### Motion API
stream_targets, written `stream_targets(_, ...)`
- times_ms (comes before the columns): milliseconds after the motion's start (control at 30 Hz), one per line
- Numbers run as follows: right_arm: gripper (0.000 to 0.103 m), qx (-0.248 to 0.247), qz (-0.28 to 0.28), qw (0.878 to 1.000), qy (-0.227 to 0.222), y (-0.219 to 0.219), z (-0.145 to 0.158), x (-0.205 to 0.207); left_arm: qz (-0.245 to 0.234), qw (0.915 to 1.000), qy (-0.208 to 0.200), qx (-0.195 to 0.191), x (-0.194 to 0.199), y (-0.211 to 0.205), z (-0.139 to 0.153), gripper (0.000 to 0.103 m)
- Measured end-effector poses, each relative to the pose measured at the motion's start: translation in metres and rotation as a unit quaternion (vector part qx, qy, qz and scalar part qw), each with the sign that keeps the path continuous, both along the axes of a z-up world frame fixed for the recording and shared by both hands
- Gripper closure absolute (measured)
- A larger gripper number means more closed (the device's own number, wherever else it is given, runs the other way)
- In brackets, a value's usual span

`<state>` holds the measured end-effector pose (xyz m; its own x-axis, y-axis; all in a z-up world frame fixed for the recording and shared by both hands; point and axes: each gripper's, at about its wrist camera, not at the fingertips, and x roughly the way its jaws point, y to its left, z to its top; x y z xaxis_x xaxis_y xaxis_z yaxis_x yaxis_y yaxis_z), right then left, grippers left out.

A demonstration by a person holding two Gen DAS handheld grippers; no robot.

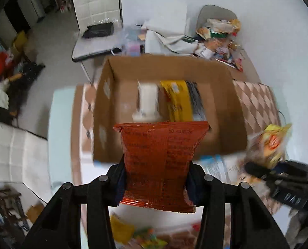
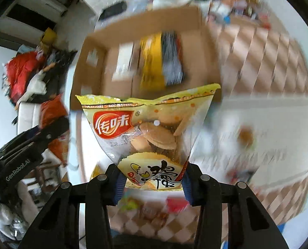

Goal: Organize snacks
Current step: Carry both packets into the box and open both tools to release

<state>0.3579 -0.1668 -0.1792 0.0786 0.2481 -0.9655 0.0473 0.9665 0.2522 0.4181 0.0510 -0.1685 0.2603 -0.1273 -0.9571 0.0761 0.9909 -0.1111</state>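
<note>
Orange snack packet (image 1: 160,164), its print too blurred to read, is clamped in the left gripper (image 1: 155,183) near the cardboard box (image 1: 104,112). The right gripper (image 2: 153,181) pinches a yellow biscuit bag (image 2: 149,128) with a red Chinese logo; "GenRobot.AI" marks the other gripper's side

The cardboard box (image 1: 166,108) sits on the table (image 1: 257,103), far of both grippers. Inside it, a bottle (image 1: 146,101) lies left, two packets (image 1: 177,101) to its right. A snack pile (image 1: 218,39) lies far right; a chair (image 1: 98,20) stands far left.
</note>
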Motion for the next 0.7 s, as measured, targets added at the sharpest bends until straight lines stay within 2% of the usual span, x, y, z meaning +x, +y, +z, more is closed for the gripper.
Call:
stream_targets(133,0.055,-0.038,-0.008,0.999,-0.002,0.002,-0.002,0.077,0.004,0.9992,0.032,0.024,0.066,0.005,-0.021,0.059)
stream_targets(200,0.055,-0.057,-0.008,0.998,0.002,0.001,-0.010,0.107,0.002,0.9978,0.055,0.037,0.085,0.006,-0.034,0.059)
stream_targets(333,0.055,-0.090,-0.003,0.996,0.018,0.011,-0.045,0.159,0.000,0.9938,0.099,0.051,0.129,0.013,-0.072,0.059)
stream_targets(367,0.055,-0.096,-0.003,0.995,0.022,0.008,-0.052,0.173,0.001,0.9930,0.106,0.051,0.135,0.013,-0.074,0.059)
stream_targets(533,0.055,-0.120,-0.002,0.992,0.045,0.013,-0.091,0.203,0.003,0.9878,0.142,0.064,0.158,0.019,-0.106,0.059)
stream_targets(700,0.055,-0.130,-0.015,0.990,0.057,0.005,-0.118,0.218,0.004,0.9847,0.155,0.078,0.166,0.021,-0.122,0.058)
